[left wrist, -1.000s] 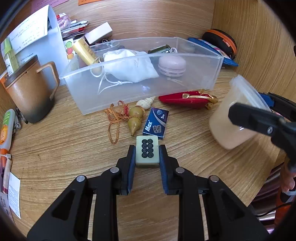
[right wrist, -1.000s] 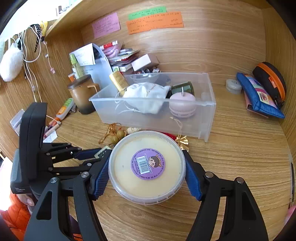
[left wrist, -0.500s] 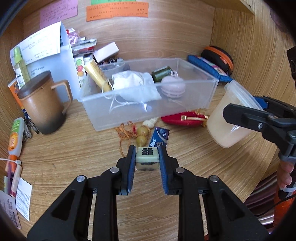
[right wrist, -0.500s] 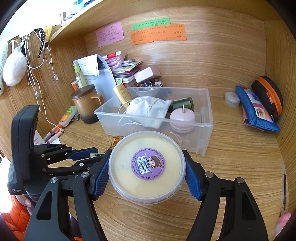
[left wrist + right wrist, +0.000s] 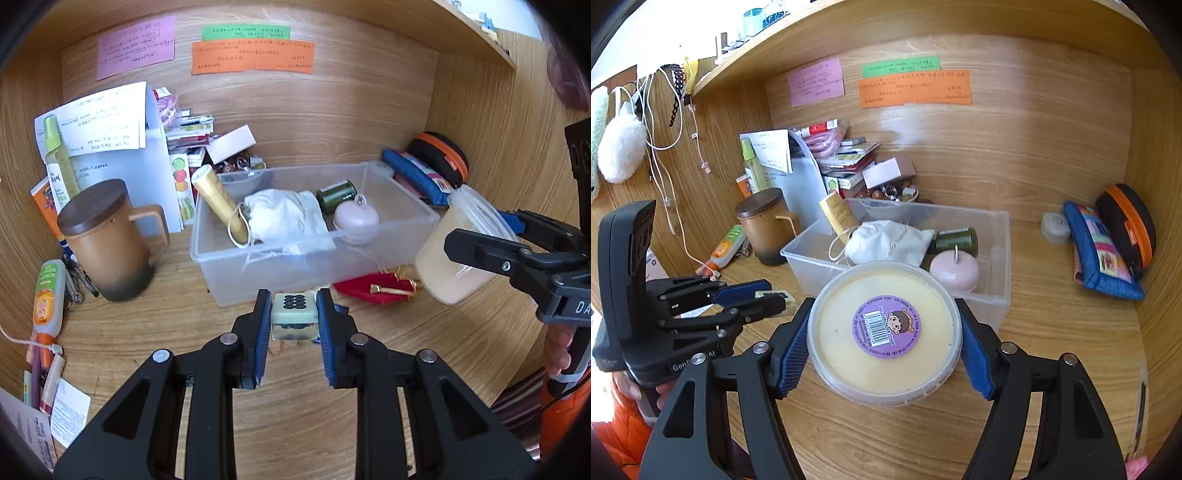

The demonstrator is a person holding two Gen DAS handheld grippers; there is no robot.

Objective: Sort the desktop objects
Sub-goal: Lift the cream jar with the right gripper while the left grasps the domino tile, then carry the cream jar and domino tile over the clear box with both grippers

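Note:
My left gripper (image 5: 294, 319) is shut on a pale green mahjong tile (image 5: 294, 314) with black dots, held above the desk in front of the clear plastic bin (image 5: 236, 264). My right gripper (image 5: 884, 338) is shut on a round plastic tub (image 5: 884, 332) with a purple label, held above the desk at the bin's (image 5: 1001, 236) near right side. The tub (image 5: 458, 247) and the right gripper also show at the right of the left wrist view. The bin holds a white pouch (image 5: 284, 218), a pink round case (image 5: 355, 218), a green jar (image 5: 336, 192) and a gold tube (image 5: 218, 201).
A brown lidded mug (image 5: 107, 240) stands left of the bin. A red pouch (image 5: 373, 291) lies in front of it. A blue pencil case (image 5: 1102, 254) and an orange-trimmed black case (image 5: 1126, 225) lie at the right wall. Papers, bottles and boxes crowd the back left.
Both grippers have lifted and drawn back from the desk with their objects. The gourd charm and blue box on the desk are now hidden behind the left gripper.

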